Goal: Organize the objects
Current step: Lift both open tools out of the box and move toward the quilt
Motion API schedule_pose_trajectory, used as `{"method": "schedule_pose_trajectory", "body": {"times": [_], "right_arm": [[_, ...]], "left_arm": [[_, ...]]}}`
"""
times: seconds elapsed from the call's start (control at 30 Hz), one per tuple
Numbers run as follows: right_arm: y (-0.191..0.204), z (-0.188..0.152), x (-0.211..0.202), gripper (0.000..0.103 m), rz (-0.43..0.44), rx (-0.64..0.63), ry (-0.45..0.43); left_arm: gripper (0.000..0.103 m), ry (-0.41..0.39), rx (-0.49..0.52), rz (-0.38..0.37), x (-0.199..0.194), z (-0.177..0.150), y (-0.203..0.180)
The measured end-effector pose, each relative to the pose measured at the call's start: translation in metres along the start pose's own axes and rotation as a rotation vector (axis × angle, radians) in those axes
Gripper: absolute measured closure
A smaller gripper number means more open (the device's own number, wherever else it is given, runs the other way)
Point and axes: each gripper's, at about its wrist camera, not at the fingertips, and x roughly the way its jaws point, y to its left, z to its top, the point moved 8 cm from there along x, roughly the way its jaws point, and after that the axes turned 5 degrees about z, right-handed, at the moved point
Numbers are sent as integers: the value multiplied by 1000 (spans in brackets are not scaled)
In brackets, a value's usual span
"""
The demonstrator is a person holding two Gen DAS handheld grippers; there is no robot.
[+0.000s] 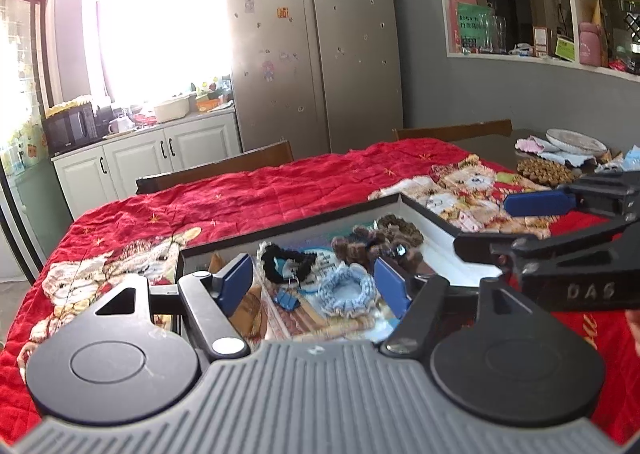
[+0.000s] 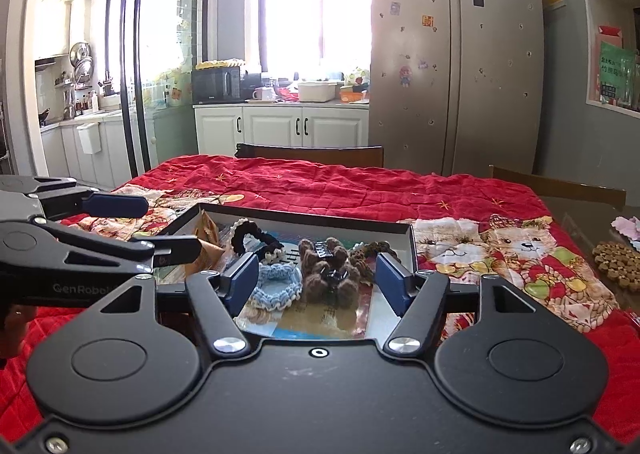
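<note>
Both grippers wide, empty, over tray (image 2: 414, 250). R gripper (image 2: 316, 278) nearer: brown scrunchie (image 2: 328, 274) just ahead; blue scrunchie (image 1: 346, 286) ahead of L gripper (image 1: 316, 282).

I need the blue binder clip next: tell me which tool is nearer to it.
Left. The left tool hangs over the tray with the blue binder clip between its open fingers; the right tool hovers farther right, over the brown scrunchie.

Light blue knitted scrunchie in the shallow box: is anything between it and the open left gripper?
Nothing visible: the light blue knitted scrunchie lies uncovered between the left gripper fingers, with a blue binder clip beside it.
</note>
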Motion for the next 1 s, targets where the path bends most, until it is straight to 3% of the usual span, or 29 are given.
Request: {"method": "schedule_pose_trajectory", "body": {"times": [0.27,0.73,1.0], "right_arm": [[2,-23,-7,37,-2,-15,40],[-8,-77,25,37,6,18,153],[-8,-90,38,38,35,6,190]], "left_arm": [[25,67,-2,-23,1,-30,-4],[25,177,32,-95,18,-78,-29],[32,225,26,-117,26,-93,-33]]}}
